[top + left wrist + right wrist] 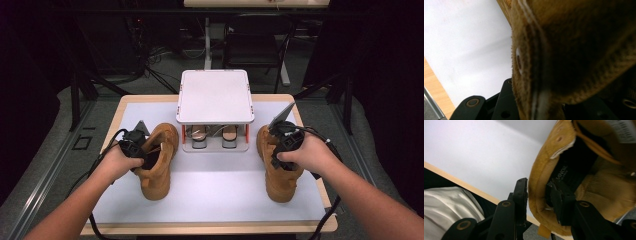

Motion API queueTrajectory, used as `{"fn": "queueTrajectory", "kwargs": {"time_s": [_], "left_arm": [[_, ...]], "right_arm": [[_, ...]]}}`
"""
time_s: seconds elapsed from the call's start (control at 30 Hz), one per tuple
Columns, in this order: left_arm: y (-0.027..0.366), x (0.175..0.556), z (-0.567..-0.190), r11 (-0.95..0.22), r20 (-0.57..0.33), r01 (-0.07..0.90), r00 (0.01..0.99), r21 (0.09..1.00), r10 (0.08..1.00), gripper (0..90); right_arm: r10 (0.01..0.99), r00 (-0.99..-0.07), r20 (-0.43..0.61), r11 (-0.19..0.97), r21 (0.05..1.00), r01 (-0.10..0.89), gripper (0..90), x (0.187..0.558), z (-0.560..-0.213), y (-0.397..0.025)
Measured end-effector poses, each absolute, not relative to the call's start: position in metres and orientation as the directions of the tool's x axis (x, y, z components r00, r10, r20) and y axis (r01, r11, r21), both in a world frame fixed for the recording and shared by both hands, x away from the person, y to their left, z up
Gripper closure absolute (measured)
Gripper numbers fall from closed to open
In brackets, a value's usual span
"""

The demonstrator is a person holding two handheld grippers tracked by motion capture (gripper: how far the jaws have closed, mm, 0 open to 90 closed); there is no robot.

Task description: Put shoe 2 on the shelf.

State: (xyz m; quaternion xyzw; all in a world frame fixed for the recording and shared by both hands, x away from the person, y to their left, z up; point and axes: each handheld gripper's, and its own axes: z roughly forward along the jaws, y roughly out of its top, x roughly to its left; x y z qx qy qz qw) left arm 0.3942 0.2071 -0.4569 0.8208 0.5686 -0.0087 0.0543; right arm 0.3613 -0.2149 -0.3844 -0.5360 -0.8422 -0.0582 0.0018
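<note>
At lower left and lower right of the tabletop (215, 200), each gripper's fingers clamp a boot's collar, left gripper (134, 147) on the left boot (157, 170), right gripper (286, 145) on the right boot (277, 175), ready for lifting toward the rack (215, 95).

right boot (584, 185) | inner tongue label, dark | white lettering, unreadable

Two tan suede boots, the left boot (159, 160) and the right boot (278, 167), are seen on a white mat (215, 192) laid over a pale wooden table (131, 99). A white-topped rack (215, 95) with orange-red posts is flanked by black grippers.
</note>
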Motion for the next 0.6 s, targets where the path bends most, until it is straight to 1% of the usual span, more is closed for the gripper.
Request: {"fn": "queueTrajectory", "kwargs": {"time_s": [0.2, 0.33, 0.6], "left_arm": [[0.207, 0.394, -0.457, -0.346, -0.077, 0.935, 0.352, 0.079, 0.933, 74.1], [0.207, 0.395, -0.457, -0.351, -0.072, 0.933, 0.356, 0.076, 0.932, 74.0], [0.207, 0.395, -0.457, -0.352, -0.072, 0.933, 0.357, 0.075, 0.931, 73.9]], "right_arm": [[0.912, -0.405, 0.058, 0.396, 0.127, 0.909, 66.8, 0.362, -0.37, -0.221], [0.92, -0.39, 0.034, 0.384, 0.114, 0.916, 66.7, 0.365, -0.362, -0.231], [0.938, -0.346, -0.002, 0.343, 0.124, 0.931, 64.6, 0.369, -0.355, -0.25]]}}
